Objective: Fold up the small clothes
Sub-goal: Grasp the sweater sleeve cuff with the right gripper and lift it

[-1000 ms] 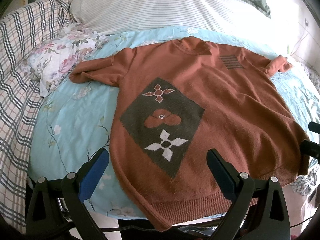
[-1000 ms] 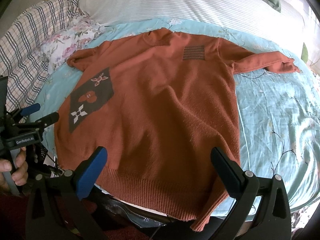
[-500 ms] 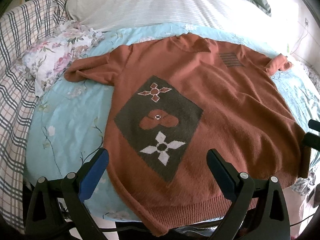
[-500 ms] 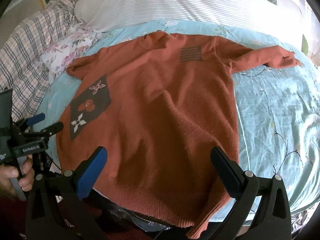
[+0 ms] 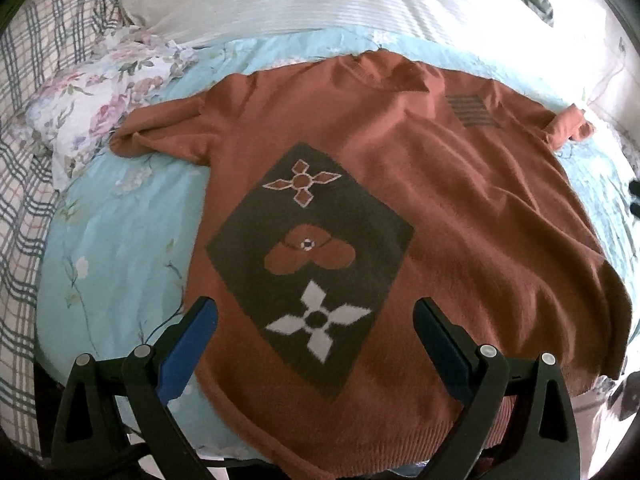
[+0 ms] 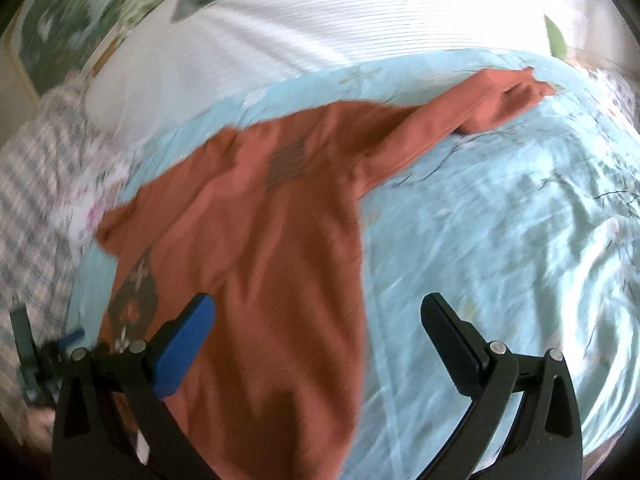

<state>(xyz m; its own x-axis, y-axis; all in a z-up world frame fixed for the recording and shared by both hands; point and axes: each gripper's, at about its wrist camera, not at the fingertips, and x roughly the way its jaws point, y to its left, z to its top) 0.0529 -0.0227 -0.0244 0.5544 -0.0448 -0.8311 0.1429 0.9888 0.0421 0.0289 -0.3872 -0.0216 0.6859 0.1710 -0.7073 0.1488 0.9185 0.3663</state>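
A rust-orange sweater lies spread flat, front up, on a light-blue floral sheet, its hem at the near bed edge. A dark diamond patch with flower motifs marks its lower left front. My left gripper hovers open over the hem, just below that patch, holding nothing. In the blurred right wrist view the same sweater fills the left half, its right sleeve stretched toward the far right. My right gripper is open above the sweater's right side edge. The left gripper shows at the lower left.
A white striped pillow lies beyond the collar. A floral cloth and a plaid blanket bunch at the left. Bare blue sheet stretches right of the sweater.
The left gripper has edged forward over the hem. The right gripper has swung quickly to the right and tilted, so its view is blurred and shows more bare sheet. Both stay open.
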